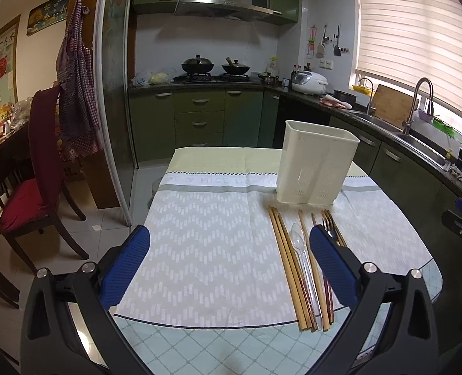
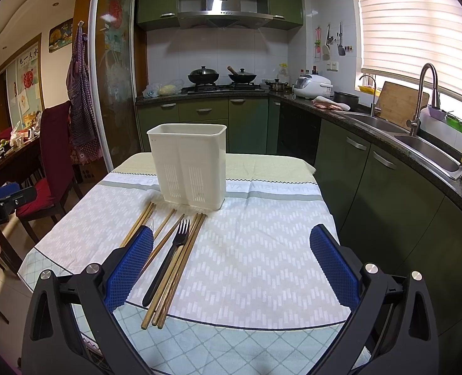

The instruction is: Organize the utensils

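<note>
holding nothing, your left gripper (image 1: 229,243) and right gripper (image 2: 232,242) gape wide; chopsticks (image 2: 171,268), fork (image 2: 168,256) and clear spoon (image 1: 302,256) lie just before the white holder (image 2: 188,162).

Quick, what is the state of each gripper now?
Left gripper: open, holding nothing.
Right gripper: open, holding nothing.

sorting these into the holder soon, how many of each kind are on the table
chopsticks: about 8 (they overlap and a finger hides some, so not exact)
fork: 1
clear spoon: 1
holder: 1
total: about 11
</note>
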{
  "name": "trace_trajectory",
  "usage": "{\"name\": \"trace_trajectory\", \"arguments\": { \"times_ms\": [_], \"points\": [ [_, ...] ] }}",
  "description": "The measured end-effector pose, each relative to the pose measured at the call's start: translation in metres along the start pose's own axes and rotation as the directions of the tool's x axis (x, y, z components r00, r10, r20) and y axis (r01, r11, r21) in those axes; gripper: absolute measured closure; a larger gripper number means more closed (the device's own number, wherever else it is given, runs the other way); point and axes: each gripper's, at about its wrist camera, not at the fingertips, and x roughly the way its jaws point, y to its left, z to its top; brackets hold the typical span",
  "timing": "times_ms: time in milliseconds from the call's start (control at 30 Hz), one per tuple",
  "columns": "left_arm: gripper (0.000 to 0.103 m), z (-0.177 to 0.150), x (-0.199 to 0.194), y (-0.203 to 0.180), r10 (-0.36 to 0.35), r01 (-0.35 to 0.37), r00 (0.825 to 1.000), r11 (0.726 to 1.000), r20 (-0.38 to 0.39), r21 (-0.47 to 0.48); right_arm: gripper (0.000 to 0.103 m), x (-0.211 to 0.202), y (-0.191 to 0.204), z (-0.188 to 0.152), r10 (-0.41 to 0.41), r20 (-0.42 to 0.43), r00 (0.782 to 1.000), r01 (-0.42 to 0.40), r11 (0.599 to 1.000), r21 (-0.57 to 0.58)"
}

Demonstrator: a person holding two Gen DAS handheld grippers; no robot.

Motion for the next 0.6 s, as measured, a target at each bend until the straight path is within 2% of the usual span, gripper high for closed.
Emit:
{"name": "trace_trajectory", "arguments": {
  "times_ms": [600],
  "points": [
    [0.006, -0.0019, 0.0028, -0.0016, -0.017, 0.016, 1.000, 1.000, -0.008, -0.001, 0.004, -0.0009, -0.0005, 0.0006, 0.000, 0.001, 1.000, 0.000, 1.000, 0.000]
  ]
}}
